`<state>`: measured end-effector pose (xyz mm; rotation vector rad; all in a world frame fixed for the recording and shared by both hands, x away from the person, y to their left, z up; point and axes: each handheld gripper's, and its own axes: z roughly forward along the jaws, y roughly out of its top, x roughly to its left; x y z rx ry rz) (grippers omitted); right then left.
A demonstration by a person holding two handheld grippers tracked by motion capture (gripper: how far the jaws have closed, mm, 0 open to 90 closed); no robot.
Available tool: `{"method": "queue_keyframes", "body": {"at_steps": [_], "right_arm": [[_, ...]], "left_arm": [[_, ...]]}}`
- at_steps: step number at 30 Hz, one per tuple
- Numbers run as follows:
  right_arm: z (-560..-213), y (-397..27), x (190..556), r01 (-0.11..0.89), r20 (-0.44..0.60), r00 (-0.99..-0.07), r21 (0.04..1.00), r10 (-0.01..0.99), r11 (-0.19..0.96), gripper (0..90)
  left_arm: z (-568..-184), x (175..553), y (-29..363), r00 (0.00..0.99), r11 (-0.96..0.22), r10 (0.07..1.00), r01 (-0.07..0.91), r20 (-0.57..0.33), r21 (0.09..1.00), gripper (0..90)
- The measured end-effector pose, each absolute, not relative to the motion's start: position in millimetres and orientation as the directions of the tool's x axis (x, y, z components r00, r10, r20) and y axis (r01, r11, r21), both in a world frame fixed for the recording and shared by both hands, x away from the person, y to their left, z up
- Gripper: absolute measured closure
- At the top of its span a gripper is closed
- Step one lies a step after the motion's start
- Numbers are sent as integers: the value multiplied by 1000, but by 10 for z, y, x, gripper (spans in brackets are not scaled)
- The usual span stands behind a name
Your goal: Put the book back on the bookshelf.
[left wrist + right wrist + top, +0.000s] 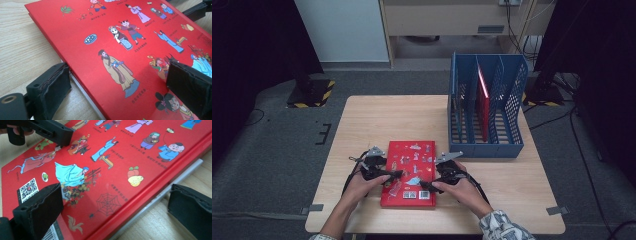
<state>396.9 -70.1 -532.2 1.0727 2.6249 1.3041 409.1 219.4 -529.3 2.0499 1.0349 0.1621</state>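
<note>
The red picture book (409,173) lies flat on the bench (377,120), near the person's edge and just in front of the blue file rack (486,107), its cover of cartoon figures facing up. It has not been lifted: in both gripper views its underside rests on the wood. The left claw (388,176) straddles the book's left edge with its jaws spread wide, one pad down on the bench beside the page block, the other over the cover; the pads are not pressing. The right claw (428,186) stands the same way at the opposite edge, wide, one jaw over the cover near the barcode and the other out over the bare wood. So the reach looks finished and the grasp not yet made. Judging by the rack, where another red book (483,100) already stands upright in a middle slot, what is probably left is to clamp this one, raise it, turn it on edge and slide it into a free slot.

The bench is pale wood, otherwise bare. It stands on grey carpet, with dark curtains at both sides and cables trailing at the right.
</note>
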Motion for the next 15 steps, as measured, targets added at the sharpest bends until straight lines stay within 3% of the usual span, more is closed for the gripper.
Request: {"method": "queue_keyframes", "body": {"at_steps": [15], "right_arm": [[-5329,-692,3997,572,269,-758,712,594,407,3]], "left_arm": [[-5262,4085,2175,651,-336,726,617,-221,712,59]]}}
